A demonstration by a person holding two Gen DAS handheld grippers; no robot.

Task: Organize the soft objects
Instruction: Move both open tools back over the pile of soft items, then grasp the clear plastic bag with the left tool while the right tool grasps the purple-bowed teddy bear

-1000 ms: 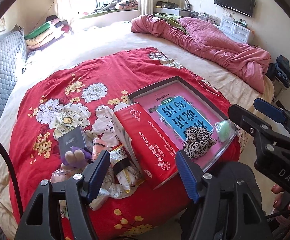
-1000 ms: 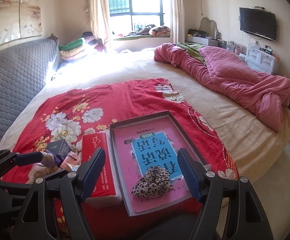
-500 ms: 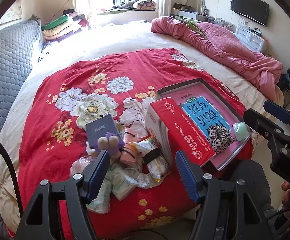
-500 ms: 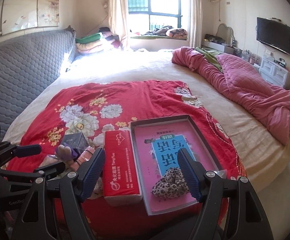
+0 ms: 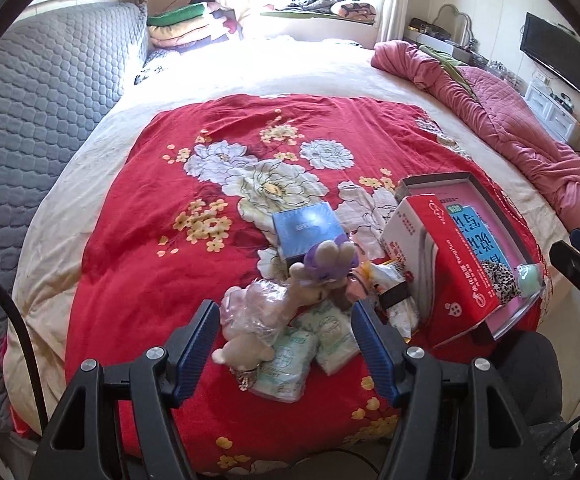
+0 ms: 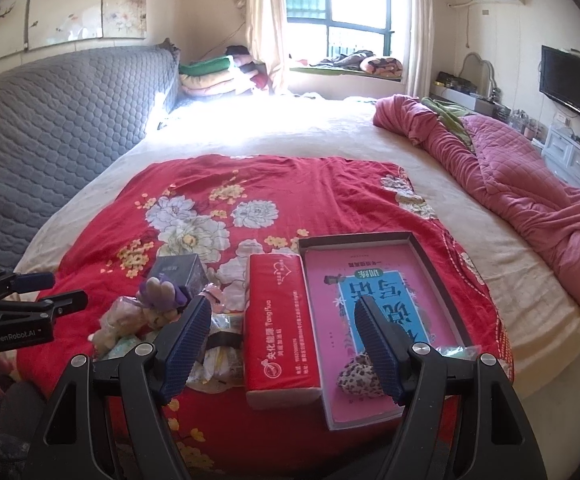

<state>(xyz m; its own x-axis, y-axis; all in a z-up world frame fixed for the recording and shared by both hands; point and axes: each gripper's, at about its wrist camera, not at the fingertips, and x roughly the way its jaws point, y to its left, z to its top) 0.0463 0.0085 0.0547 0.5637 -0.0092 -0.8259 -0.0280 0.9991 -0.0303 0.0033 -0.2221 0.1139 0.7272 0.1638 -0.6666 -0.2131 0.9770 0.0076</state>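
One beige plush toy with a purple bow (image 5: 322, 268) lies in a heap of soft packets on the red floral blanket (image 5: 137, 240), framed by the wide, empty left gripper (image 5: 281, 336). Beside it, the red tissue pack (image 6: 279, 320) reads "TangHua"; smaller print is illegible. Equally wide and empty, the right gripper (image 6: 283, 344) half hides a leopard-print scrunchie (image 6: 356, 376) in the pink-lined grey tray (image 6: 442, 280).

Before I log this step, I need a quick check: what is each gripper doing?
Left gripper: open, holding nothing, above the plush toy.
Right gripper: open, holding nothing, above the red tissue pack.

l gripper (image 5: 283, 342) moved over plush toy (image 5: 290, 292).
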